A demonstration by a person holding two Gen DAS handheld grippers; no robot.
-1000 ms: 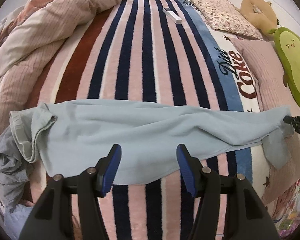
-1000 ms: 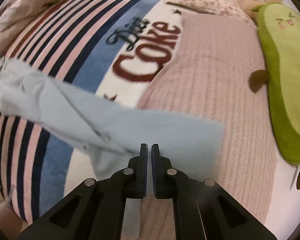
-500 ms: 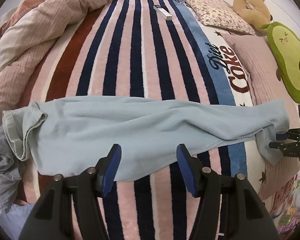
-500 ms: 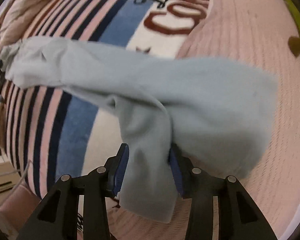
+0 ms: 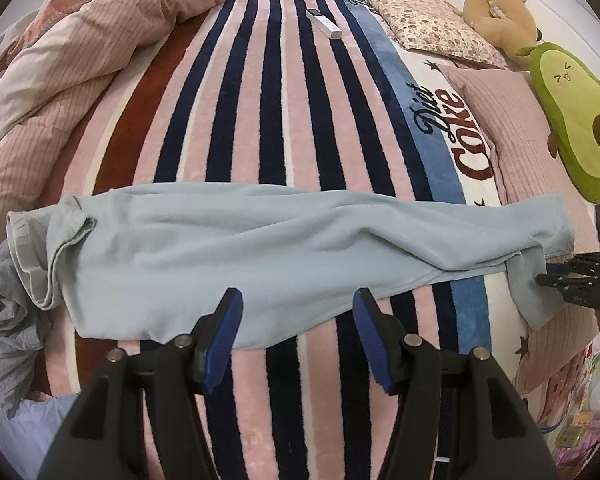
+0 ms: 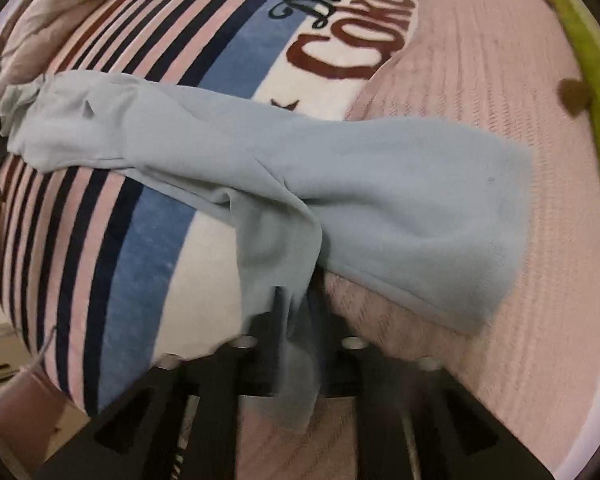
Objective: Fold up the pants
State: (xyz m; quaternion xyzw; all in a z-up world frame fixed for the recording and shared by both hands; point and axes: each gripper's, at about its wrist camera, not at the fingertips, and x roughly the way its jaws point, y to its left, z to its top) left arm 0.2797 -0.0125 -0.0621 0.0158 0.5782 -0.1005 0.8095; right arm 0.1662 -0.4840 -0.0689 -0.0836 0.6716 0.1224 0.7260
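Light blue pants [image 5: 260, 248] lie stretched across the striped blanket, waistband [image 5: 32, 248] at the left and leg ends on the pink pillow at the right. My left gripper [image 5: 298, 296] hovers open over the pants' near edge, nothing between its blue pads. My right gripper [image 6: 296, 304] points down at the leg ends [image 6: 420, 208]. Its jaws are closing on a narrow hanging strip of leg cloth [image 6: 284, 248], which sits between the blurred fingers. In the left wrist view the right gripper [image 5: 548, 278] touches that same leg end.
A striped "Diet Coke" blanket [image 5: 260, 100] covers the bed. A bunched pink quilt [image 5: 60, 60] lies at the left and grey clothes [image 5: 4, 320] at the near left. A pink pillow [image 5: 512, 132], avocado plush [image 5: 572, 116], floral pillow [image 5: 424, 28] and small white box [image 5: 324, 24] lie at the right and far side.
My right gripper let the leg end drop onto the pink pillow, sank lower, opened around the hanging strip and narrowed on it again. The left gripper has stayed open and still.
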